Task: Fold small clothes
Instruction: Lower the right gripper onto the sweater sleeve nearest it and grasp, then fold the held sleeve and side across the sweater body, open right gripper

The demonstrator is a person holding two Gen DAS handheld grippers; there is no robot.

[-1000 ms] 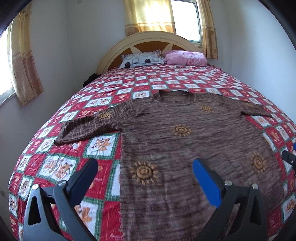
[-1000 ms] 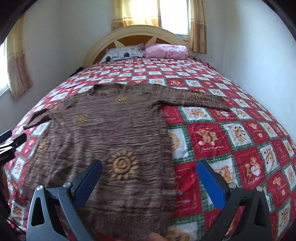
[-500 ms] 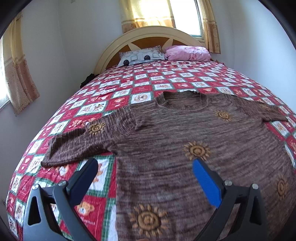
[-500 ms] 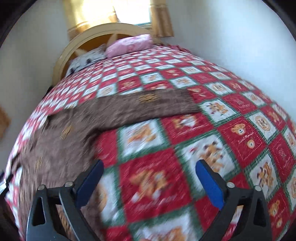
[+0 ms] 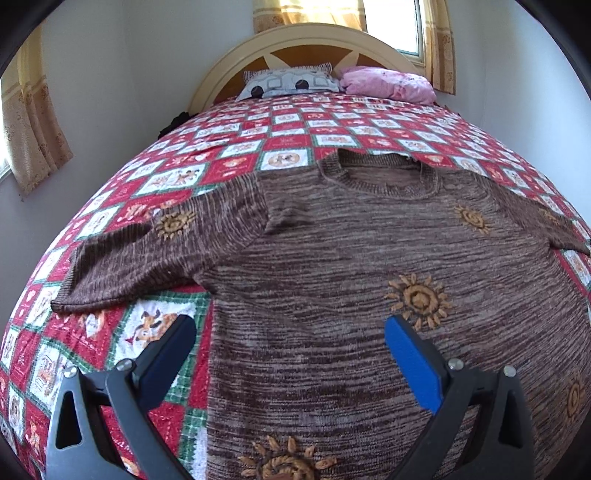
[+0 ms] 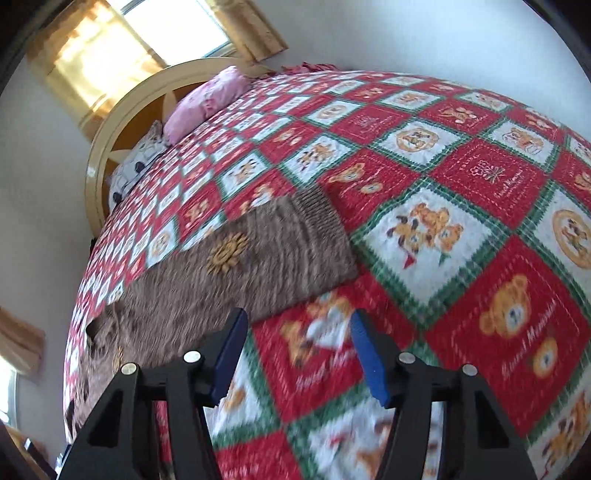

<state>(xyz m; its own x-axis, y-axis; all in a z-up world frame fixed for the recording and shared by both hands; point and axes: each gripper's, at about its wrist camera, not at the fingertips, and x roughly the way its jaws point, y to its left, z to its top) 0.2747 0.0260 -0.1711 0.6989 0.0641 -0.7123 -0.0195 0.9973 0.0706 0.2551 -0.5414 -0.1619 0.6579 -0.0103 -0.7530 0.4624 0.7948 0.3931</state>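
Observation:
A brown knitted sweater [image 5: 351, 277] with orange sun motifs lies flat, face up, on the bed, sleeves spread. My left gripper [image 5: 290, 332] hovers open above its left side seam, below the left sleeve [image 5: 125, 266], with nothing between the fingers. In the tilted right wrist view the sweater's right sleeve [image 6: 258, 258] stretches across the quilt, its ribbed cuff [image 6: 321, 221] up and right. My right gripper [image 6: 297, 332] hangs just below that sleeve's edge over bare quilt; its jaws are closing and nothing is between them.
The bed carries a red, white and green patchwork quilt [image 5: 177, 177] with bear pictures. A patterned pillow [image 5: 288, 83] and a pink pillow [image 5: 384, 83] lie by the cream headboard [image 5: 229, 70]. Walls close in on both sides, with curtained windows [image 5: 391, 22].
Both grippers moved up the bed toward the sleeves. The right one swung out to the right sleeve, rolled so its view tilts, and its jaws narrowed. The left stayed wide.

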